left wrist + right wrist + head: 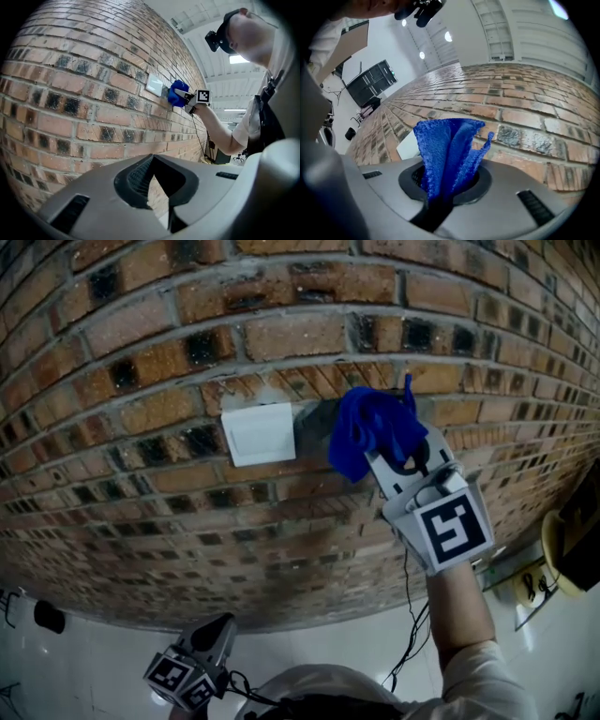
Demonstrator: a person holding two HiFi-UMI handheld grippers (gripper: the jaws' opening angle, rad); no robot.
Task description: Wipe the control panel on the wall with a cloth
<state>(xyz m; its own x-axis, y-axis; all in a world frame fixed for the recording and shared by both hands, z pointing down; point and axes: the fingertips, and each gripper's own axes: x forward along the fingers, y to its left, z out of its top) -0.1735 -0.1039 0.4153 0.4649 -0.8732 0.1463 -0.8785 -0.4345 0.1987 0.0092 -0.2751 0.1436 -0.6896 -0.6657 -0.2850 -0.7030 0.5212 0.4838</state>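
Observation:
A white control panel is set flat in the brick wall. Just to its right, my right gripper is shut on a bunched blue cloth, which is up against the wall beside the panel's right edge. In the right gripper view the cloth stands up out of the jaws, with the panel behind it to the left. My left gripper hangs low, far below the panel, shut with nothing in it. From the left gripper view the panel and the cloth are small and far off.
A grey mortar patch lies between the panel and the cloth. A black cable hangs down the wall below the right arm. A yellow object sits at the right edge and a dark object on the pale floor at left.

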